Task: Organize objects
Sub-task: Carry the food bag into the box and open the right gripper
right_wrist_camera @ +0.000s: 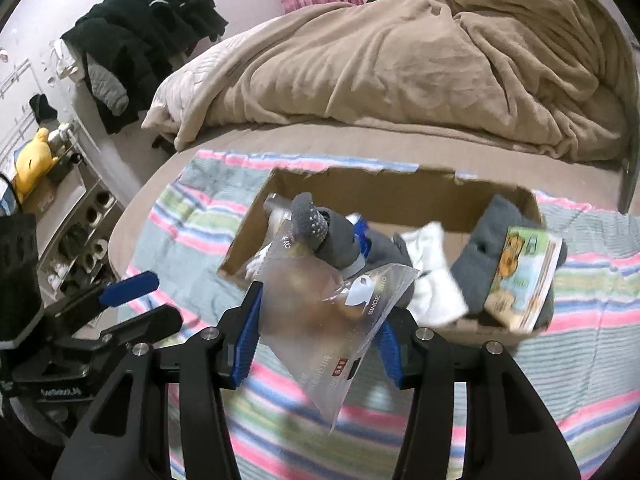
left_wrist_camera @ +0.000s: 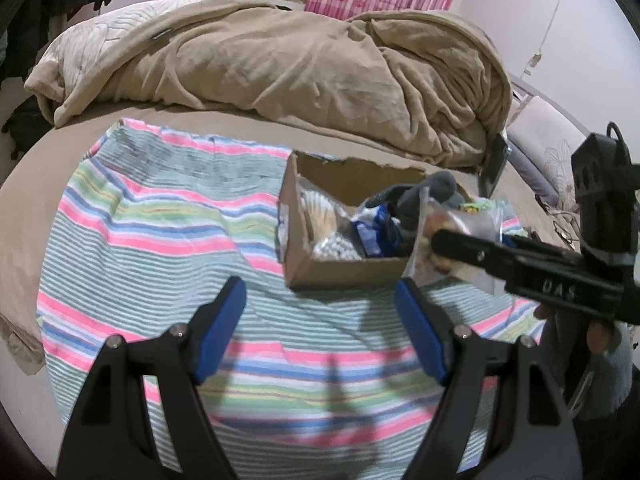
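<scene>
Gripping a clear plastic bag (right_wrist_camera: 320, 304), the right gripper (right_wrist_camera: 316, 312) has its blue-padded fingers (right_wrist_camera: 246, 328) pressed against both sides of the film. The bag is translucent and crinkled, printed with a white cup logo and the words "SINCE 2010", with a small red-and-black label near its lower corner; brownish contents show through, too blurred to identify. Its lower point hangs toward 6 o'clock, above the striped towel (right_wrist_camera: 580, 360).

At 12 o'clock from the bag sits an open cardboard box (right_wrist_camera: 376, 196) with torn upper edges. Inside it, in the right wrist view:
- a grey grip-dot sock (right_wrist_camera: 316, 224) at 11 o'clock from the bag, touching its upper edge;
- a white cloth (right_wrist_camera: 432, 276) at 3 o'clock;
- a picture booklet (right_wrist_camera: 524, 276) leaning on grey fabric at the box's 3 o'clock end.

The left gripper (left_wrist_camera: 320, 332) hovers over the towel (left_wrist_camera: 160, 220) with its blue pads (left_wrist_camera: 222, 328) spread wide apart and nothing between them. From the left wrist view the box (left_wrist_camera: 340, 272) lies at 12 o'clock, and the bag (left_wrist_camera: 452, 236) sits at 2 o'clock by the box's right corner, partly hidden by the black finger of the right gripper (left_wrist_camera: 440, 240).

A tan blanket (left_wrist_camera: 300, 64) is heaped on the bed beyond the box at 12 o'clock. Dark jackets (right_wrist_camera: 148, 20) hang at 10 o'clock in the right wrist view, with a yellow plush toy (right_wrist_camera: 32, 160) on a shelf at 9 o'clock.
</scene>
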The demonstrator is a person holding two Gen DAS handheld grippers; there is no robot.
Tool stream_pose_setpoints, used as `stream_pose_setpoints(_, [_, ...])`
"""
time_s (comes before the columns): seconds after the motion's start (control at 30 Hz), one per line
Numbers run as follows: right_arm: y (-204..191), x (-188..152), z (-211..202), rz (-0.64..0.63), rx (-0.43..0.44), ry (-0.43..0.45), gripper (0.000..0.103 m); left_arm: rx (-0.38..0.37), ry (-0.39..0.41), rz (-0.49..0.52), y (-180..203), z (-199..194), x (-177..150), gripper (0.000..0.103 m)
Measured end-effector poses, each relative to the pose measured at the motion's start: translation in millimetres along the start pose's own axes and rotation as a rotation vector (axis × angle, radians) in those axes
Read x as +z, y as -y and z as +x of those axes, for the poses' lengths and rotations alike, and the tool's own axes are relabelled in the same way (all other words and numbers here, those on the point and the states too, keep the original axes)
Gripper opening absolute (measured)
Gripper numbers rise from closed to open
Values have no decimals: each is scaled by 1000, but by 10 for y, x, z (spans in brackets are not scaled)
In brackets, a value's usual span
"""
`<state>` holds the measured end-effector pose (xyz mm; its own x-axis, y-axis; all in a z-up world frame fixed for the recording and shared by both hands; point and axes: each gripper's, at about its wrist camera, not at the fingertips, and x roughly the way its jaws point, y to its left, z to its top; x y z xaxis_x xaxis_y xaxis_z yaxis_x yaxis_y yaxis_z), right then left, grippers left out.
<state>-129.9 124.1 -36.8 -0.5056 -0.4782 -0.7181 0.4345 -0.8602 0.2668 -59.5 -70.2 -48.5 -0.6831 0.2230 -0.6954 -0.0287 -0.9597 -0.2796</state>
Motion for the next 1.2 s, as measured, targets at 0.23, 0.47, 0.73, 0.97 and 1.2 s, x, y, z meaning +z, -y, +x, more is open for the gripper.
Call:
stream_pose_setpoints(0.23, [332, 246, 73, 42, -47, 1, 54, -1, 7, 2, 17, 123, 156, 78])
stream_pose_setpoints(0.47, [751, 346, 328, 85, -117, -42, 54, -12, -9, 18, 98, 295, 246, 78])
stream_pose_setpoints(0.73, [711, 366, 415, 33, -152, -42, 54, -6, -23, 19, 128, 414, 287, 78])
stream_pose_setpoints(0.97, [629, 293, 404, 38, -89, -65, 54, -4, -26, 20, 165, 387, 290, 78])
stream_pose_setpoints(1.2, [537, 215, 461, 39, -67, -77, 53, -2, -7, 32, 200, 230, 292, 78])
